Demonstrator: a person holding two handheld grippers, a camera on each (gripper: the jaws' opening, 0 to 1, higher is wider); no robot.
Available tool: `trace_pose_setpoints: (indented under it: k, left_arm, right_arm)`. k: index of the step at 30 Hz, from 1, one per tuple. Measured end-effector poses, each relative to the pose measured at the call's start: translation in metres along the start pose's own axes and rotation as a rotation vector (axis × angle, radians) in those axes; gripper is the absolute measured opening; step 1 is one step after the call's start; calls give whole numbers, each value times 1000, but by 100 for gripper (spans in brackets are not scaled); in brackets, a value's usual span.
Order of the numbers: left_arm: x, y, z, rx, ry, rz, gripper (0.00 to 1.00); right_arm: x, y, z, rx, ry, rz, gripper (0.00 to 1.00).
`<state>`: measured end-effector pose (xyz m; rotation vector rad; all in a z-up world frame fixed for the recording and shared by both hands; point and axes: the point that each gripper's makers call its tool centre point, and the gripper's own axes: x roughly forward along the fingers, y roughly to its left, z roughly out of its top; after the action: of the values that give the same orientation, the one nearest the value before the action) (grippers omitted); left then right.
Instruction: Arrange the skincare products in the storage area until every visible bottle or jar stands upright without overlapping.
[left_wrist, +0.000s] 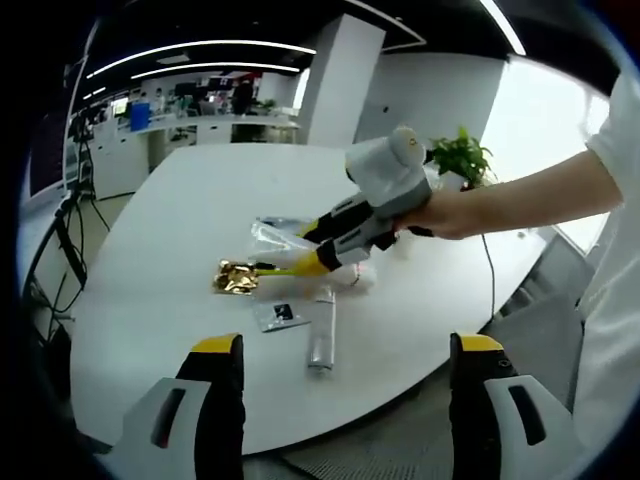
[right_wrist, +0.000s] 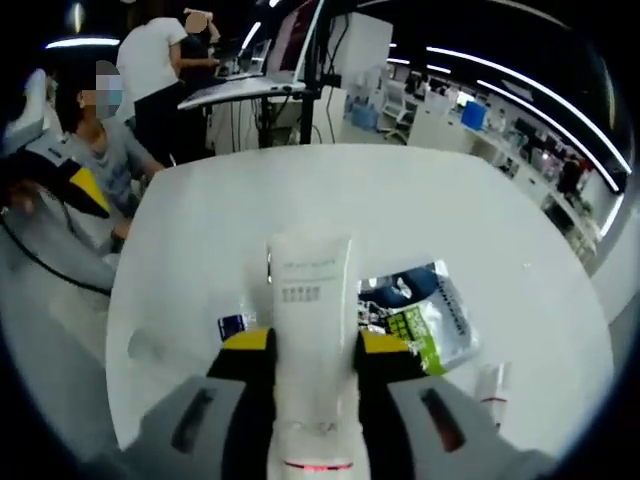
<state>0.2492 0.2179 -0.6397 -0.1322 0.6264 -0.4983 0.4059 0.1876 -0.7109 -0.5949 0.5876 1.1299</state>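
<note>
Right gripper view first: the right gripper (right_wrist: 312, 360) has its two yellow-tipped jaws clamped on one white tube (right_wrist: 312, 330), which stands up between them with its flat crimped end pointing away from the camera and small grey print on its face. Beneath it lies the round white table (right_wrist: 400, 210). Count the loose items on it here: one clear packet with green and blue print (right_wrist: 425, 320) just right of the tube, one small dark sachet (right_wrist: 235, 325) just left of it, and one small pale bottle (right_wrist: 492, 380) lying near the right edge. Two people sit or stand at desks beyond the table's far side.

Left gripper view now: the left gripper (left_wrist: 345, 375) hovers off the near edge of the table (left_wrist: 180, 300), its jaws set well apart with nothing between them. Across the table a hand (left_wrist: 450, 212) holds the right gripper (left_wrist: 262, 268), whose yellow tips sit at one crumpled gold foil packet (left_wrist: 236, 277); whether they touch it I cannot tell. Near it lie one clear crinkled bag (left_wrist: 275, 238), one small flat sachet (left_wrist: 282, 315) and one silvery tube (left_wrist: 322, 340) on its side. One green potted plant (left_wrist: 460, 158) stands at the far edge.
</note>
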Motion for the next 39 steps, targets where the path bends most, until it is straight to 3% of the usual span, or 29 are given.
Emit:
trace_pose_setpoints:
  k: [10,24,29,33,36,39]
  left_arm:
    - [0,0,-2,8,13,5,81]
    - [0,1,-2,-6,15,4,81]
    - [-1,-2,1,10,2,7,80]
    - [-2,-3,4,-21,4,-2,81]
    - [-3,-5,8,29,-3,18,80]
    - [-3,-14,17,31,-16,-2,80]
  right_arm:
    - [-27,-6,4,36,-71,-39,30]
    - [-67,5,6,115,-184,-70,30]
    - [-87,8,11,146,-234,-100,30]
    - [-101,9,11,189,-266,-124,30]
    - [-112,13,9,202,-280,-137,30]
    - [-123,16,9,222,-301,-148,30]
